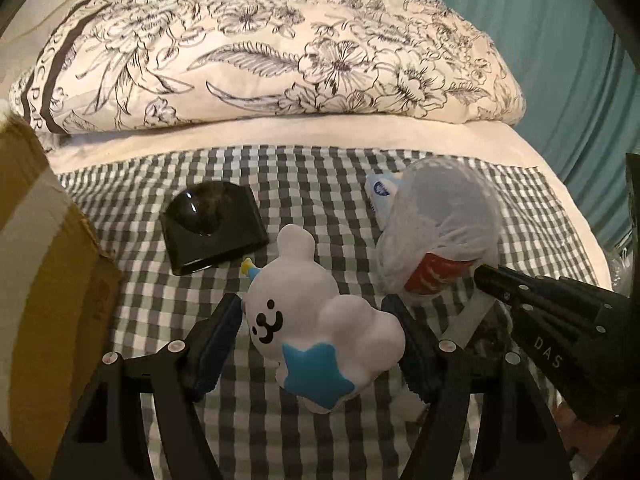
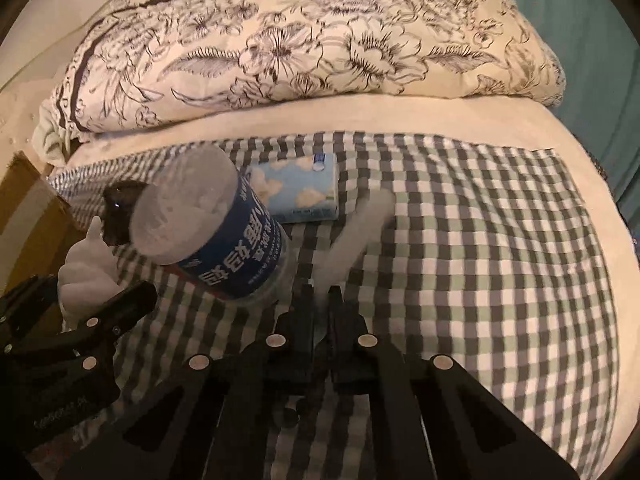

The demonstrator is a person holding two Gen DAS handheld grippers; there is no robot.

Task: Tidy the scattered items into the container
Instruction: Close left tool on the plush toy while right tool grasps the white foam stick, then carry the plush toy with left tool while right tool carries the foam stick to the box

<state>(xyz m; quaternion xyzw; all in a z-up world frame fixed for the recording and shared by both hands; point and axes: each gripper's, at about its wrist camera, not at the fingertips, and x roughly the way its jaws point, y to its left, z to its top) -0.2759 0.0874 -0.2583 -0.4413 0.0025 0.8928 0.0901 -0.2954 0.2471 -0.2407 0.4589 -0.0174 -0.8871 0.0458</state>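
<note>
On the bed, seen from the left wrist, the left gripper (image 1: 318,320) has its jaws spread to either side of a white seal toy (image 1: 312,320) with a blue star on its belly; the blue pads sit just beside the toy's flanks, and whether they press it I cannot tell. Behind the toy on the checked cloth (image 1: 320,168) lies a black glossy holder (image 1: 212,232), and at the left edge stands a cardboard box (image 1: 44,280). To the right the right gripper (image 1: 492,276) reaches a clear plastic bag (image 1: 440,228) wrapped about a jar with a red band. A floral duvet (image 1: 260,48) is heaped at the back. From the right wrist, the right gripper (image 2: 320,300) is clenched on a fold of the clear plastic bag (image 2: 352,236), its jaws nearly together, and the jar (image 2: 212,228), blue-labelled and tilted, hangs in it above the cloth. Beyond it a tissue pack (image 2: 296,194) printed with clouds lies flat. At the left, the left gripper (image 2: 80,304) stands about the white seal toy (image 2: 86,272).
</note>
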